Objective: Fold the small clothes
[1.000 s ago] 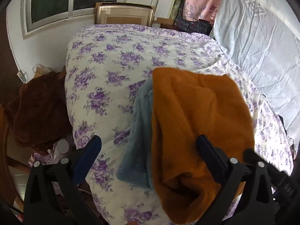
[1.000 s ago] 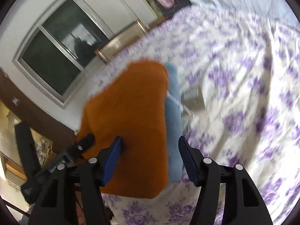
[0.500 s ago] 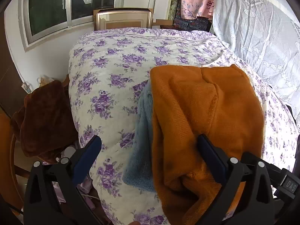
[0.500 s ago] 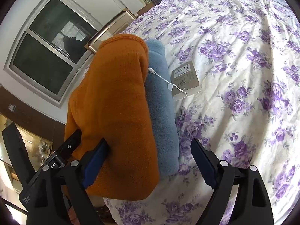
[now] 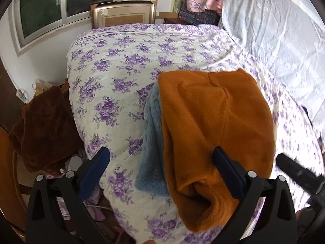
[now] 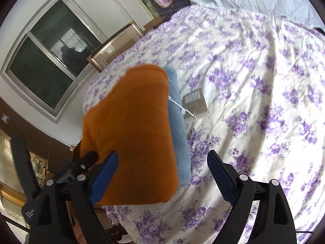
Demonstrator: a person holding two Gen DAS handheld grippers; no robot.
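A folded orange knit garment [image 5: 213,122] lies on top of a folded fluffy blue garment [image 5: 152,142] near the corner of the bed. My left gripper [image 5: 161,162] hangs just above the stack's near end, open wide, with the orange cloth under its right finger. In the right wrist view the orange garment [image 6: 132,132] covers most of the blue garment [image 6: 179,126], and a card tag [image 6: 195,103] on a string lies beside them. My right gripper [image 6: 162,160] is open, its pads clear of the stack's near edge.
The bed has a white quilt with purple flowers [image 5: 121,71]. A brown plush cloth [image 5: 44,126] is heaped on a chair to the left of the bed. A pale bedspread [image 5: 274,40] lies at the far right. A window [image 6: 46,61] and a framed board stand behind the bed.
The right gripper's jaws have spread from close around the stack to wide apart, and it has drawn back and up a little. The stack stays on the bed. The left gripper has barely shifted.
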